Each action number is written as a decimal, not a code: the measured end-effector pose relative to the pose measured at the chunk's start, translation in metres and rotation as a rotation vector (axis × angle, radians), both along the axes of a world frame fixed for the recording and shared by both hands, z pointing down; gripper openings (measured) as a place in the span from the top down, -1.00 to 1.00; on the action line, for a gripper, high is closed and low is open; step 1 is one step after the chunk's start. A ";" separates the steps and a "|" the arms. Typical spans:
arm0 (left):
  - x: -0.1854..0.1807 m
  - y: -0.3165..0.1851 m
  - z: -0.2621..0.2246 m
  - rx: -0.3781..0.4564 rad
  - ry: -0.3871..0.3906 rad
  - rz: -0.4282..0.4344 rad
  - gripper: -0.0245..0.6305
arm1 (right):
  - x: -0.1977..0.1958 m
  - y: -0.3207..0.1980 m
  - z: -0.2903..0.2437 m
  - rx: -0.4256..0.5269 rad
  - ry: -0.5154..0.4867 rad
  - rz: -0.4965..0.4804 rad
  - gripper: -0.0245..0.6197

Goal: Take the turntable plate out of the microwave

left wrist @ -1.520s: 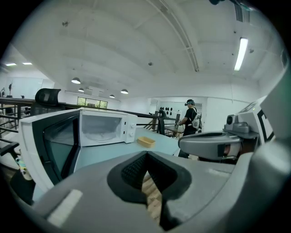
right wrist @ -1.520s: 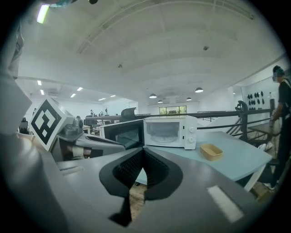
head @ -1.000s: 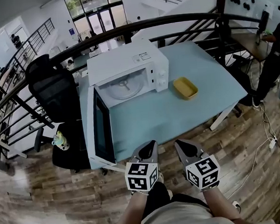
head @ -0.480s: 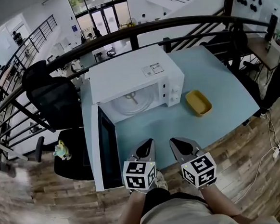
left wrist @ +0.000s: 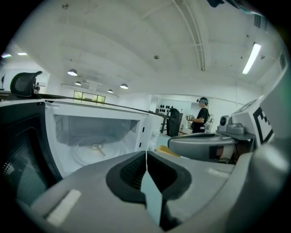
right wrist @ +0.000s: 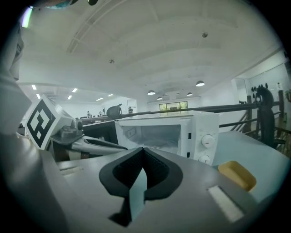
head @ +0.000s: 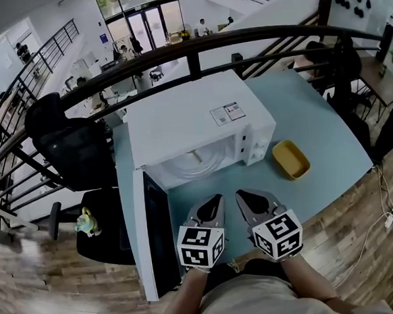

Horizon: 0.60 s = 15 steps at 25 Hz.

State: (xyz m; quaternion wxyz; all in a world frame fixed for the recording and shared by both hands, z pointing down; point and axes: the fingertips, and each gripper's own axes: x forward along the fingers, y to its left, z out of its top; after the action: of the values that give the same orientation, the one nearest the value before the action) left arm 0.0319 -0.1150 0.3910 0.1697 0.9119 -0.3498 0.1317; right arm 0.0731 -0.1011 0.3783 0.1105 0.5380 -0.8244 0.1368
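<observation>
Head view: my left gripper (head: 215, 200) and right gripper (head: 241, 195), each with jaws pressed together on nothing, hang side by side over the near edge of the table (head: 315, 110). The door (head: 156, 241) of the microwave (head: 193, 119) stands swung open on my left. The turntable plate (left wrist: 97, 154) lies inside the cavity, with bare tabletop between it and my grippers. A yellow dish (head: 291, 159) sits just right of the microwave.

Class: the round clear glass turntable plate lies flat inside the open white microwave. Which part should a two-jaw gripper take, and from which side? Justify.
Take the near rim of the round clear glass turntable plate, coming in through the open front of the white microwave. The plate lies flat and walls close every other side, so that thin front edge is probably the only hold.
</observation>
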 end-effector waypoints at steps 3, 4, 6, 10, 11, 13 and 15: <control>-0.002 -0.009 0.004 -0.018 -0.002 -0.001 0.92 | -0.002 -0.012 0.001 -0.010 -0.001 -0.006 0.85; -0.003 -0.012 0.006 -0.023 -0.003 -0.006 0.92 | -0.002 -0.015 0.002 -0.014 -0.001 -0.010 0.85; -0.008 -0.020 0.009 -0.033 0.001 -0.027 0.92 | -0.004 -0.022 0.005 -0.022 0.004 -0.023 0.85; -0.013 -0.033 0.015 -0.052 0.014 -0.072 0.92 | -0.005 -0.033 0.011 -0.035 0.012 -0.057 0.85; -0.014 -0.035 0.016 -0.056 0.016 -0.084 0.92 | -0.006 -0.035 0.013 -0.041 0.012 -0.067 0.85; -0.017 -0.040 0.017 -0.061 0.016 -0.108 0.92 | -0.008 -0.042 0.016 -0.050 0.012 -0.090 0.85; -0.019 -0.049 0.019 -0.071 0.011 -0.132 0.92 | -0.012 -0.051 0.018 -0.060 0.014 -0.123 0.85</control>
State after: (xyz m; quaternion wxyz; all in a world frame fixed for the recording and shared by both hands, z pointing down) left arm 0.0127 -0.1636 0.4100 0.2121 0.8809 -0.4034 0.1274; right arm 0.0614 -0.1525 0.3966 0.1406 0.4838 -0.8506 0.1504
